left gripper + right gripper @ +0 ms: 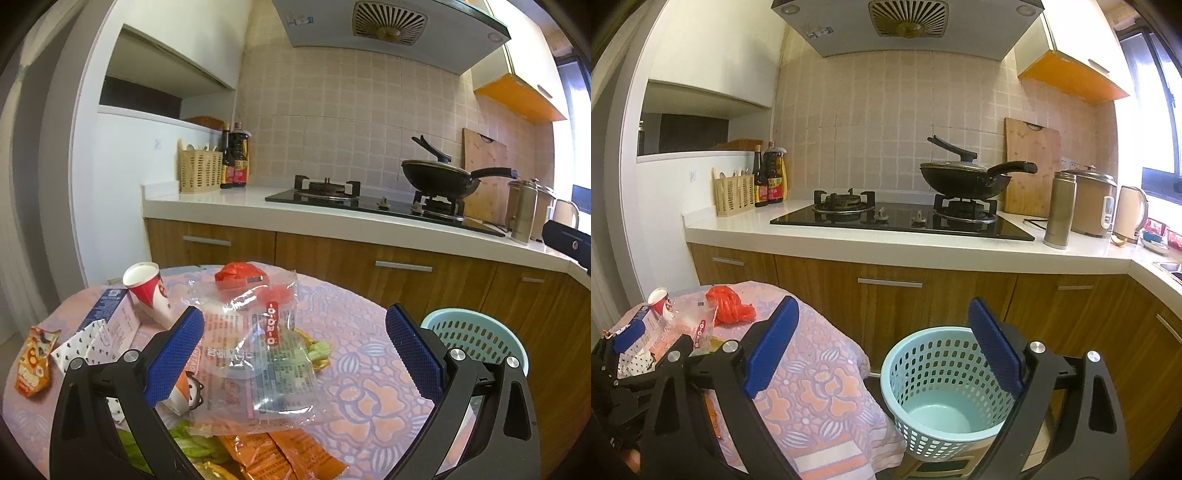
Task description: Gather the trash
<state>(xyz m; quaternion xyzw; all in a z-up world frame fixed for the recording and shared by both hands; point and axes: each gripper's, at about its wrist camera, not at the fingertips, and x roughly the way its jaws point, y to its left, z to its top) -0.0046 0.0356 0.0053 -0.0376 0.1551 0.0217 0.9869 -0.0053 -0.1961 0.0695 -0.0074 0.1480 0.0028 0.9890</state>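
Observation:
Trash lies on a table with a flowered cloth [369, 387]: a clear printed plastic bag [258, 350], a crumpled red bag [240, 275], a tipped red-and-white paper cup [147, 291], a small carton [110, 317], an orange snack packet [35, 360], orange wrappers [280, 458] and lettuce leaves [192, 439]. My left gripper [295, 354] is open low over the pile, with the clear bag lying between its blue pads, untouched. My right gripper [884, 347] is open and empty, above the table's corner and a light blue slotted basket [938, 387] on the floor, which looks empty.
The basket [476, 332] stands right of the table, in front of wooden cabinets [923, 306]. Behind them a white counter [886, 247] carries a gas hob, a black pan [964, 177], bottles, a flask and a rice cooker. White polka-dot paper [81, 347] lies by the carton.

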